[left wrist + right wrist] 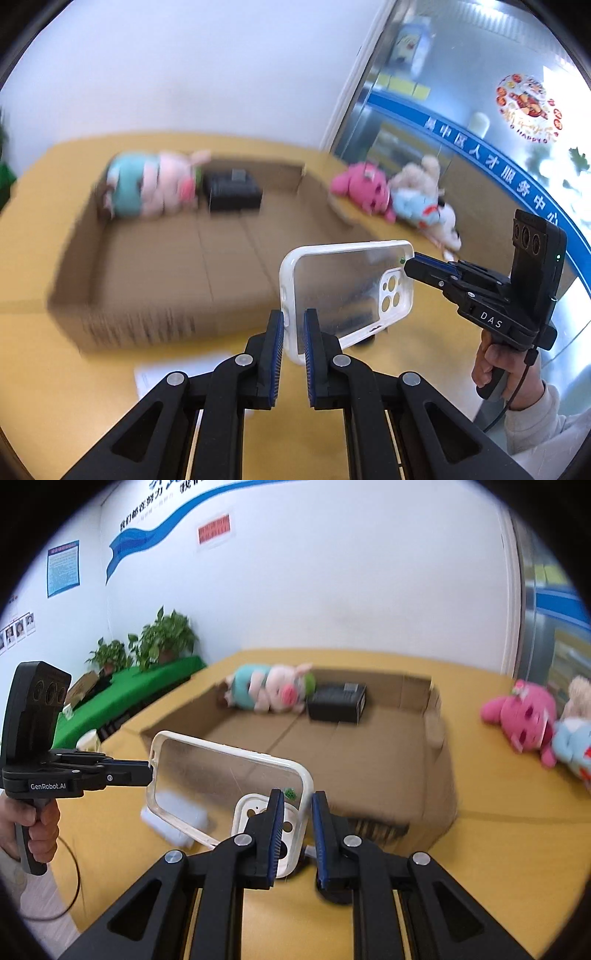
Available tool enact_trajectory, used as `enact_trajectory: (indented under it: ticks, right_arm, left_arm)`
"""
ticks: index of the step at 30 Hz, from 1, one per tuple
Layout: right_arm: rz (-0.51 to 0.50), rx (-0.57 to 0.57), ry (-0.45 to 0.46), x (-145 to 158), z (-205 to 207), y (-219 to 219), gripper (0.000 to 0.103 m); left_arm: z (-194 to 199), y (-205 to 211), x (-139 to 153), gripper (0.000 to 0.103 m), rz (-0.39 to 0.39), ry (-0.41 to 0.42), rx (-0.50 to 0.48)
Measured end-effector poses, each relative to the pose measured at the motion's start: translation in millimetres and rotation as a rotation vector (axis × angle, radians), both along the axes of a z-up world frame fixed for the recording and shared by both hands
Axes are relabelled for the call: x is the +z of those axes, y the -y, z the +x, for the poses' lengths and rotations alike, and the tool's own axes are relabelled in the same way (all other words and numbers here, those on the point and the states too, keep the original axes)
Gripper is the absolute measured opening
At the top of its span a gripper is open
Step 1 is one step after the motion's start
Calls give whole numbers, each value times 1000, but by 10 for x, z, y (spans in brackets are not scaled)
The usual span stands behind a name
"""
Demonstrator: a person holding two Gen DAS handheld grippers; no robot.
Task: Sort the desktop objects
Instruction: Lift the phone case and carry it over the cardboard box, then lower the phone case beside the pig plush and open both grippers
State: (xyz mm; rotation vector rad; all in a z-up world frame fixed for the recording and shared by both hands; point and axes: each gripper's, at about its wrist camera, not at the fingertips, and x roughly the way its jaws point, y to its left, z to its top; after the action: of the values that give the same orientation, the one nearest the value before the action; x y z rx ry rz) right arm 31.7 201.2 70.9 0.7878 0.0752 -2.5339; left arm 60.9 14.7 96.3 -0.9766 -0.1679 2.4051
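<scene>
The clear phone case (347, 291) hangs above the desk (37, 369) just in front of the cardboard box (177, 266), held at both ends. The left gripper (294, 332) has its jaws nearly closed on one short edge; the right gripper (298, 825) has its jaws narrowly parted around the camera-cutout end's rim.

Glossy clear plastic phone case (343, 291), matt corrugated cardboard box (177, 258), fluffy plush toys (369, 188)

A clear phone case (347, 291) with white rim is held edge-up above the surface (44, 369), near an open cardboard box (166, 266).
</scene>
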Motion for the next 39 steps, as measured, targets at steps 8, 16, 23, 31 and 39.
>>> enact_trajectory:
  ticks: [8, 16, 23, 31, 39]
  right_arm:
    - [-7, 43, -107, 661, -704, 179, 15]
    - [-2, 162, 17, 606, -1730, 785, 15]
    - [-3, 220, 246, -82, -2476, 1329, 15]
    - [-37, 236, 542, -940, -2890, 1453, 15]
    - [24, 217, 645, -1203, -2933, 1592, 15]
  left_arm:
    - [-699, 202, 589, 7, -9, -121, 55]
    - [-1593, 772, 616, 7, -61, -66, 196]
    - [-2294, 1021, 93, 7, -237, 99, 245]
    - [-2647, 914, -543, 7, -430, 302, 204]
    - [-2792, 823, -863, 12, -561, 413, 208]
